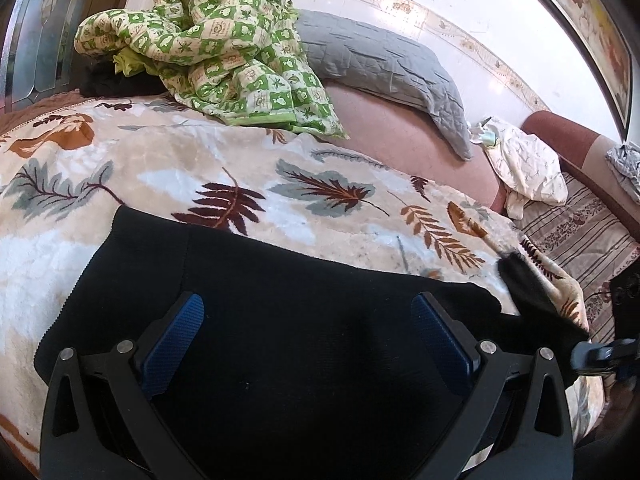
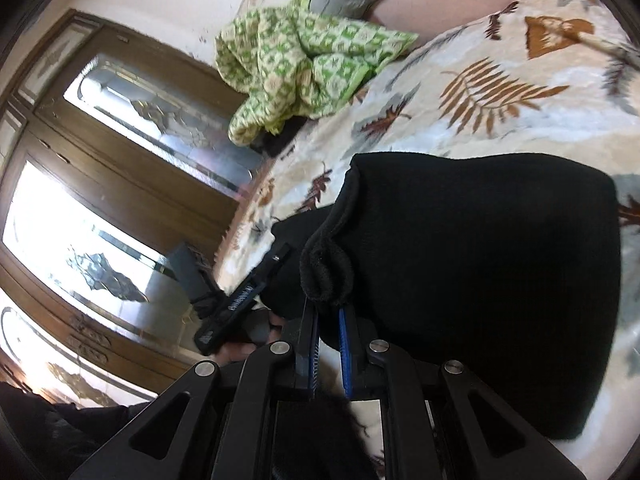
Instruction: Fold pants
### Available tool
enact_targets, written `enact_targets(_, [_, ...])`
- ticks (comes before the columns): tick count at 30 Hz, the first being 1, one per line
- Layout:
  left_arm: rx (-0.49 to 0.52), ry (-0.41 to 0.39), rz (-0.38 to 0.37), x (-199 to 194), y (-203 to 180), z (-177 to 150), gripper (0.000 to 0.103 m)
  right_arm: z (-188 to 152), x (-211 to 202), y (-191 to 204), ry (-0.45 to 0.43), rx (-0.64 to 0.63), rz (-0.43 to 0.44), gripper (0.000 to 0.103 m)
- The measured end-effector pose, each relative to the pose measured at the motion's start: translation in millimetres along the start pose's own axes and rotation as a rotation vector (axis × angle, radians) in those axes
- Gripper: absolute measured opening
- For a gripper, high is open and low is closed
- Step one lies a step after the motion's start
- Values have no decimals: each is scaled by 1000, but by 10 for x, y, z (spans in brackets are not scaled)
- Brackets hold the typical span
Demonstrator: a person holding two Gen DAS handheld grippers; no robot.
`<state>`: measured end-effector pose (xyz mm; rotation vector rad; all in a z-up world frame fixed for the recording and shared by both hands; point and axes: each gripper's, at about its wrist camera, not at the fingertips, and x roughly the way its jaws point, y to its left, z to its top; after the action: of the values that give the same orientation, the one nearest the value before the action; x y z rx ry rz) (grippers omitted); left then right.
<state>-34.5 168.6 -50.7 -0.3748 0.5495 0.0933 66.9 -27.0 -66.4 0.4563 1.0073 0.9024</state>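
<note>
Your right tongs are clenched on a bunched edge of the pants, the blue pads pinching a thick roll of black cloth with little past it. Your left tongs hang released, jaws wide, over the pants and gripping nothing. The pants lie on the leaf-print blanket at the near side of the bed, spread in a broad dark panel.

Now the risk: that pinch is shallow, right at the rolled hem. Pull hard or swing fast and the cloth could slip out, or the whole garment could drag across the blanket and lose its shape, since nothing pins the other side. The plush blanket may also ride up with it.

The left view gives you the flat spread of the pants and their far edge against the blanket, plus the green quilt beyond, well apart. Only the right view shows the actual bite on the fabric; there the roll between the pads is plain.
</note>
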Motion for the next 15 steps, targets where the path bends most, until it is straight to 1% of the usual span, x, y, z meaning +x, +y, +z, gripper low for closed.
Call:
enact_targets(6, [3,3,6,0,7,-3,103,-22,326,-82,109,-33,-78,9])
enact_targets(7, [3,3,6,-1,11,-3,103,-21,360,-81,111,-44,-93,9])
enact_targets(8, [3,4,5,2,9,-2,103,-27,368,-64,95,-61,-98,12])
enact_targets(10, [3,9,9,-2,7,6,103,-39,364,-33,87,-75,-76,22])
enact_targets(11, [7,20,15,-2,-2,21,103,-52,333,-15,90,-78,-43,33])
enact_targets(12, [11,32,20,-4,-18,40,103,-63,284,6,97,-77,-11,41])
enact_targets(14, [19,44,12,-75,-71,99,103,-104,71,69,78,-79,54,46])
enact_targets(15, [22,29,5,-158,-113,139,103,-129,-48,106,58,-96,62,46])
